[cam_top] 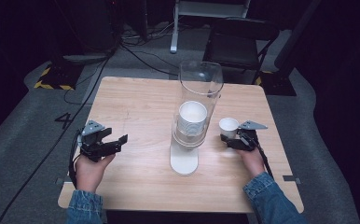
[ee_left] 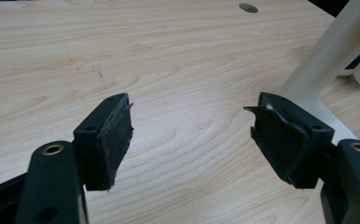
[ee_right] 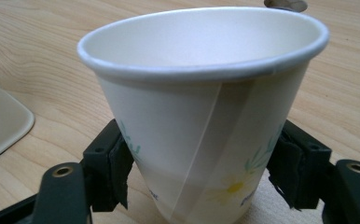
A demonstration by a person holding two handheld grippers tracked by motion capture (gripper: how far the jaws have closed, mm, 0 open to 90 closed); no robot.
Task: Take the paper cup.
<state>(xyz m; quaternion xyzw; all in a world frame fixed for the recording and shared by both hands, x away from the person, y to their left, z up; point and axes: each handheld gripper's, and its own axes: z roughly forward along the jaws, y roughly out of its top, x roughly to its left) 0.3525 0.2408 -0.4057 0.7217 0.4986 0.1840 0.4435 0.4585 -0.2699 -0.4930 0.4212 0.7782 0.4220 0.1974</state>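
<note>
Upright, paper cup [ee_right: 201,112] — mouth up, axis vertical

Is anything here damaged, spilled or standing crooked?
Nothing is spilled or tipped. The paper cup stands upright between the right gripper jaws, and the clear cup dispenser stands straight on the table. One oddity: the black pads of the open left gripper look torn and frayed at their edges.

My black right tongs [ee_right: 201,179] flank a white paper cup [ee_right: 206,116] printed with what looks like a yellow-centred daisy; the counter [ee_left: 169,60] is pale woodgrain.
</note>
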